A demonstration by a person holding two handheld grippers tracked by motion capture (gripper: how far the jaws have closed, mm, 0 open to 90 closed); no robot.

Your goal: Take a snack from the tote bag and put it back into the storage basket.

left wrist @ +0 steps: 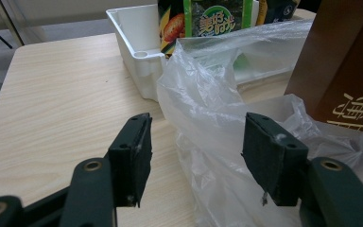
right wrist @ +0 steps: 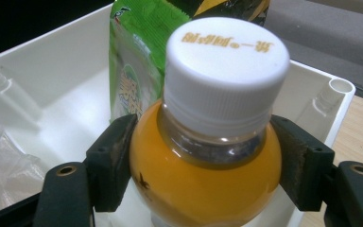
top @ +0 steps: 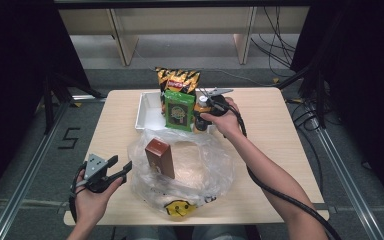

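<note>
While the right gripper (right wrist: 203,161) pinches an orange juice bottle (right wrist: 208,175) at its shoulder, just under the white cap (right wrist: 224,66), the left gripper (left wrist: 196,151) waits w/ jaws spread at the edge of a clear plastic bag (left wrist: 217,109). In the right gripper view both black pads press on the bottle, one on each side, and the bottle stands upright inside the white tray (right wrist: 52,71). A green snack packet (right wrist: 132,71) stands in the tray just behind the bottle, leaning a bit.

From the high view, the right hand (top: 225,117) reaches to the far side of the bench (top: 280,145) and holds its gripper at the tray's right end; the bottle is mostly hidden by hand and gripper there. A black-and-orange chip bag (top: 177,80) stands behind the green packet, at the tray's back.

The plastic bag lies open on the bench btw. the person and the tray, near the front edge, and a brown box (top: 160,157) stands upright in it. A yellow print shows on the bag's near side. The left hand (top: 92,195) holds its gripper low at the bag's left side. In the left gripper view a fold of the bag lies btw. the spread jaws, closer to the right pad, but the pads do not press on it. The brown box rises at the right of that view, w/ light lettering on its side.
</note>
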